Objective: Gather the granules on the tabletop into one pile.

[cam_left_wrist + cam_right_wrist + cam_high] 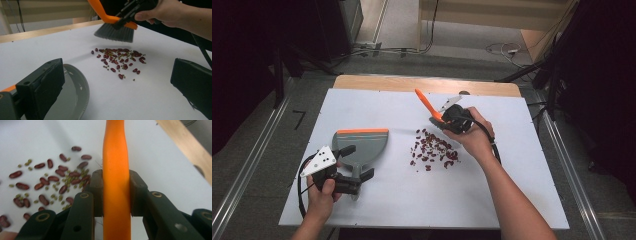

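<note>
Right gripper view shows the right gripper clenched on the brush by its stiff, light orange handle. The loose beans, just below its bristles, look apt to roll. The left gripper stands released around the dustpan handle.

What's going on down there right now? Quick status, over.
Right gripper shut on brush, above the beans. Left gripper open around dustpan handle. Nothing between beans and dustpan.

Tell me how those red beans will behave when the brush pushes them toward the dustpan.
The red beans are small, rounded and loose, so they will probably roll and scatter rather than move as one heap. The tiny green beans among them may slip between the bristles of the brush. On the smooth white table they likely slide easily.
</note>
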The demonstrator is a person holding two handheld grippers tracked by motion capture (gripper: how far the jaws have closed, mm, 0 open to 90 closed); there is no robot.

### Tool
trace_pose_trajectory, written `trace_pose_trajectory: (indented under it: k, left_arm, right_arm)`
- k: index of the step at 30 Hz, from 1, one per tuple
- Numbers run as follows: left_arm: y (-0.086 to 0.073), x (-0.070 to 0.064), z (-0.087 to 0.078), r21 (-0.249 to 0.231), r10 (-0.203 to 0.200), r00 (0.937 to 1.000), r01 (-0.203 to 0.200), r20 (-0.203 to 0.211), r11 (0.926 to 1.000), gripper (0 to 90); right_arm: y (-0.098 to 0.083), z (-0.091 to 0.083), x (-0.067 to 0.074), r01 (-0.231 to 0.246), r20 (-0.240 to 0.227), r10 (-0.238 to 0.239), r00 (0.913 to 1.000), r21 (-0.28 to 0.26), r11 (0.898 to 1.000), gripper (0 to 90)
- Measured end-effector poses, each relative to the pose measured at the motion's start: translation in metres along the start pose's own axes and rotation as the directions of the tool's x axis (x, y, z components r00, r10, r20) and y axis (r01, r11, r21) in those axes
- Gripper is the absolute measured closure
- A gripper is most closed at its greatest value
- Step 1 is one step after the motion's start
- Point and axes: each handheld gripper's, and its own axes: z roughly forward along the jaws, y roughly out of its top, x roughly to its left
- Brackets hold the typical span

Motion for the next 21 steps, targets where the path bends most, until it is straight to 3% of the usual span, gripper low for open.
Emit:
trace_pose_trajectory:
  k: [7, 9, 13, 14, 15, 17, 21]
  left_arm:
    - [0.000, 0.001, -0.002, -0.008, -0.004, 1.0000, 0.004, 0.000, 1.0000, 0.0]
    - [0.000, 0.001, -0.003, -0.006, -0.004, 1.0000, 0.004, -0.001, 1.0000, 0.0]
    - [-0.001, 0.002, -0.003, -0.007, -0.004, 1.0000, 0.004, -0.001, 1.0000, 0.0]
    - [-0.001, 0.002, -0.004, -0.007, -0.006, 1.0000, 0.006, -0.003, 1.0000, 0.0]
    - [-0.001, 0.002, -0.004, -0.008, -0.004, 1.0000, 0.004, -0.003, 1.0000, 0.0]
    - [-0.001, 0.003, -0.004, -0.008, -0.004, 1.0000, 0.004, -0.004, 1.0000, 0.0]
    - [0.000, 0.000, -0.004, -0.005, -0.001, 1.0000, 0.001, -0.004, 1.0000, 0.0]
  right_arm:
    - [0.021, 0.024, -0.003, 0.086, 0.008, -0.086, 0.9963, 0.004, 0.996, 69.0]
    - [0.027, 0.037, 0.003, 0.126, 0.002, -0.126, 0.9920, 0.024, 0.992, 69.0]
    - [0.030, 0.044, 0.014, 0.146, -0.035, -0.146, 0.9887, 0.019, 0.989, 69.1]
    - [0.031, 0.044, 0.017, 0.170, -0.040, -0.168, 0.9849, 0.027, 0.985, 69.1]
    - [0.031, 0.043, 0.025, 0.217, -0.043, -0.215, 0.9756, 0.039, 0.975, 69.1]
    - [0.029, 0.042, 0.030, 0.252, -0.059, -0.249, 0.9666, 0.038, 0.967, 69.0]
    - [0.024, 0.038, 0.033, 0.260, -0.091, -0.257, 0.9620, 0.018, 0.965, 68.9]
